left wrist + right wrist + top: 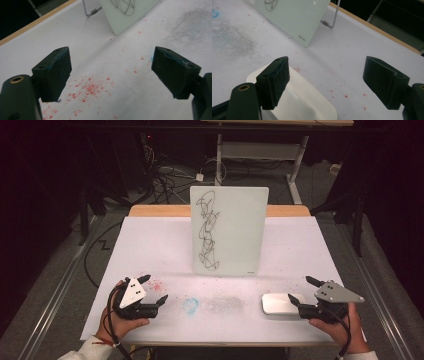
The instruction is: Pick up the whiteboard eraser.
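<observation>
A white glass board [228, 230] with black scribbles stands upright on a wire stand at the table's middle; its lower corner shows in the left gripper view [125, 15] and in the right gripper view [294, 17]. A flat white eraser block [280, 303] lies at the front right. My right gripper [305, 292] is open, its left jaw over the eraser's [307, 100] edge, nothing held between the jaws. My left gripper [154, 289] rests open at the front left above red specks [87, 88].
The white table cover [150, 245] carries a blue ring mark [190, 305] and a grey smudge [225, 305] near the front. A wooden table edge [160, 210] runs behind the board. Cables [170, 175] and desk legs lie on the floor beyond.
</observation>
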`<state>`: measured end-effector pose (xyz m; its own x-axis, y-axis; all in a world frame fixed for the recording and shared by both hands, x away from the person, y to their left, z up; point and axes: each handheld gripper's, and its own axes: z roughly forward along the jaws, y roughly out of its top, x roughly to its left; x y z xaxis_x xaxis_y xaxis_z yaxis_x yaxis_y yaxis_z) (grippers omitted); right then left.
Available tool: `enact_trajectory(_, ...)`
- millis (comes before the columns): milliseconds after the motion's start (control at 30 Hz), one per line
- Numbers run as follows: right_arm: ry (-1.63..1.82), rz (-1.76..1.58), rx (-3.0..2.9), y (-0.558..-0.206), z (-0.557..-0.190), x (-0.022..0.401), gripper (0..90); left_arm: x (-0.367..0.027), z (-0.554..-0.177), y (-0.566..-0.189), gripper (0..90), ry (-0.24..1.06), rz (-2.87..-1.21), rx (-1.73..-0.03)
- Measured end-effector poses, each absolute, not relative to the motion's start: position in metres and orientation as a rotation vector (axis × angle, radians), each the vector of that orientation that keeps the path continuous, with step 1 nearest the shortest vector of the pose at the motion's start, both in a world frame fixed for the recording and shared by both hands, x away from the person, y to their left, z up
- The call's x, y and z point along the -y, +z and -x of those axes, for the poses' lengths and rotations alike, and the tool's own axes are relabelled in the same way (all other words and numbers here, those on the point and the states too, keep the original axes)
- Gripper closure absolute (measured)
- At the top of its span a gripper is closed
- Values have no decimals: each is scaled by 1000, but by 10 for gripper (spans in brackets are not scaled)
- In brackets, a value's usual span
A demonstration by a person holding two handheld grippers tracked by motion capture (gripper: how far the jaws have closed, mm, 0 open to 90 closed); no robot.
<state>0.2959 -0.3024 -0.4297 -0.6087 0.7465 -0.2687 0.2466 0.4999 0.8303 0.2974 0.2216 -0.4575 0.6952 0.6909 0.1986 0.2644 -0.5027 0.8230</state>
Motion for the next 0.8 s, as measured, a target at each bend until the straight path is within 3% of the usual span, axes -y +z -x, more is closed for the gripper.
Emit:
enact_trajectory(400,990,-779,-2278,-418,-313,308,187,-221,-295,-464,162,634,-2115,-725)
enact_trajectory(800,668,-512,-2700,-429,-338,284,197,-221,-291,-468,164,622,-2157,-703)
